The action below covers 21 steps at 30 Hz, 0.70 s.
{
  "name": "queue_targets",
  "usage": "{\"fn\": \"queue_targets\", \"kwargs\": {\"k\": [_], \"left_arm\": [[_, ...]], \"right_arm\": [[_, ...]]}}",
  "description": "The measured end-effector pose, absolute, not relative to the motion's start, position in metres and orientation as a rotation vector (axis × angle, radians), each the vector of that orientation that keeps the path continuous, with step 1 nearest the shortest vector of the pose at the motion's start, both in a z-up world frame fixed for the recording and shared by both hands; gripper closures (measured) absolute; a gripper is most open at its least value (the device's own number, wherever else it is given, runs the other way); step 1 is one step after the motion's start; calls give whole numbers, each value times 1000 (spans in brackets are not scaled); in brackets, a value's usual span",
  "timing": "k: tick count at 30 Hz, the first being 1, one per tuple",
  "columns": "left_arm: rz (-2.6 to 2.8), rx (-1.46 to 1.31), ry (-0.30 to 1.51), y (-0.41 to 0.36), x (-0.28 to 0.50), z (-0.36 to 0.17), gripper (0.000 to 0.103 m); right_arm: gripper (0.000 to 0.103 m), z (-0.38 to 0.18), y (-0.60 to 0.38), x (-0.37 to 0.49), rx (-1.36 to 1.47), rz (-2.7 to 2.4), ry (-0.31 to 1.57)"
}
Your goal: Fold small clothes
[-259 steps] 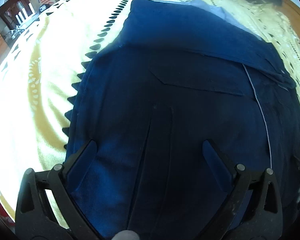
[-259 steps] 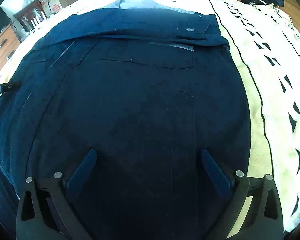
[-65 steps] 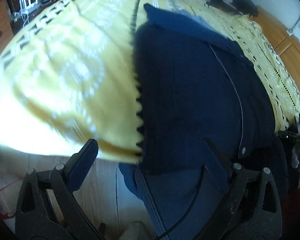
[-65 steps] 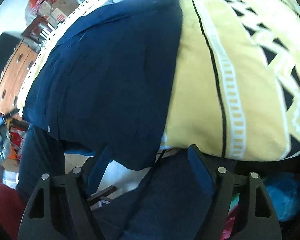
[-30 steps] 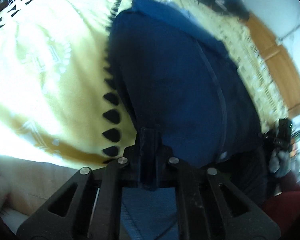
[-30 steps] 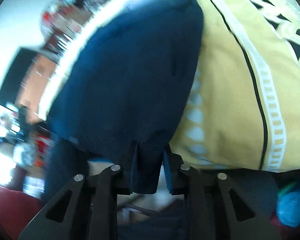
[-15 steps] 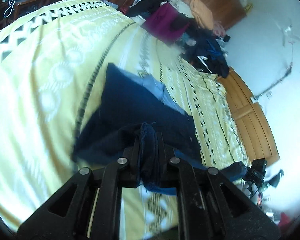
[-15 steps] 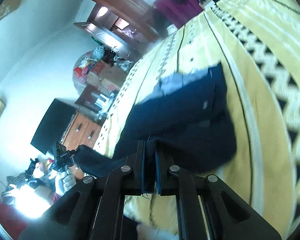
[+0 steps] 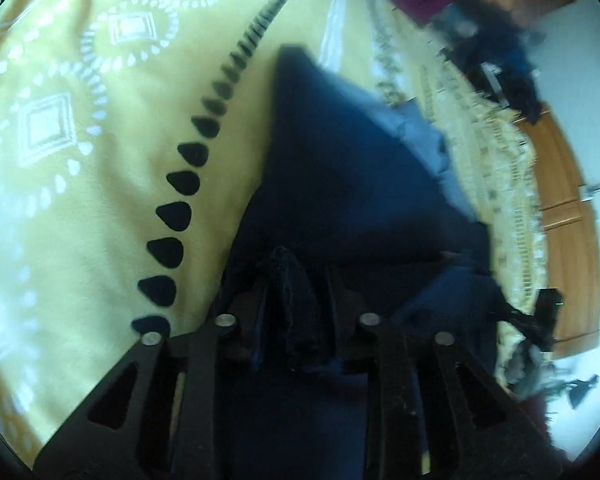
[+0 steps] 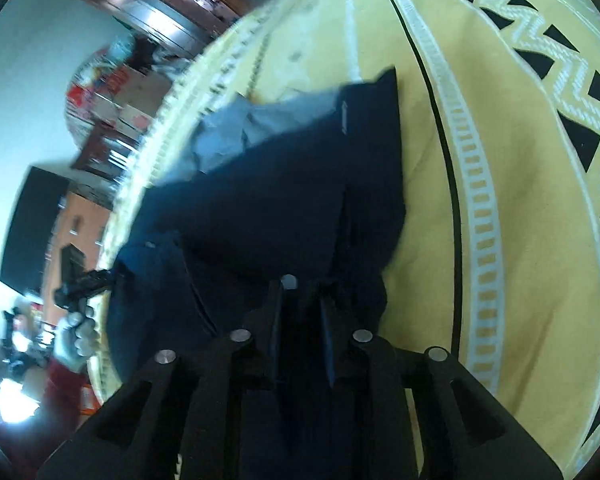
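The dark blue garment (image 9: 340, 168) is now seen doubled over on the yellow bedspread (image 9: 100, 128), where a second ago its lower edge hung over the bed's side. The jaws of the left gripper (image 9: 296, 312) have just been opening, and a bunched fold of cloth is seen loose between them, no longer squeezed. The jaws of the right gripper (image 10: 302, 320) have likewise been opening, with the hem lying between them, apparently free. The fold is judged laid and in the act of being released; smoothing or a further fold is probably left.
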<state>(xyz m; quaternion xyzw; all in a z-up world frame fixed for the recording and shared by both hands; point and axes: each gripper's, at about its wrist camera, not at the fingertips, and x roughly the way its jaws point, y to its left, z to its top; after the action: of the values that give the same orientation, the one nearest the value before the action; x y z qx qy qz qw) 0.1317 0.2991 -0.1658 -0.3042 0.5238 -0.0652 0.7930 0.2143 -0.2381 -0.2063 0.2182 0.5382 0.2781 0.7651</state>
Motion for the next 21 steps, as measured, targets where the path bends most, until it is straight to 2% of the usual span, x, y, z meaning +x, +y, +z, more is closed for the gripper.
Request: {"fn": "queue_targets", "kwargs": {"k": [1, 2, 3, 4, 6, 8, 16, 21], "left_arm": [[-155, -654, 1097, 302, 122, -156, 67], [-152, -632, 1051, 307, 110, -142, 61], [-146, -616, 1014, 312, 107, -136, 50], [-143, -600, 956, 319, 95, -123, 40], [-91, -558, 880, 334, 86, -113, 34], [-83, -473, 850, 337, 83, -109, 34], [-186, -182, 935, 300, 131, -144, 39], [-240, -87, 960, 280, 164, -150, 43]], "right_arm": [[74, -198, -243, 210, 488, 622, 1139], [61, -194, -248, 207, 495, 621, 1122], [51, -188, -252, 202, 502, 610, 1101], [51, -183, -258, 198, 517, 599, 1075], [51, -179, -268, 193, 536, 577, 1050], [51, -176, -274, 184, 551, 551, 1029], [51, -192, -256, 160, 529, 546, 1056], [51, -200, -249, 154, 520, 545, 1069]]}}
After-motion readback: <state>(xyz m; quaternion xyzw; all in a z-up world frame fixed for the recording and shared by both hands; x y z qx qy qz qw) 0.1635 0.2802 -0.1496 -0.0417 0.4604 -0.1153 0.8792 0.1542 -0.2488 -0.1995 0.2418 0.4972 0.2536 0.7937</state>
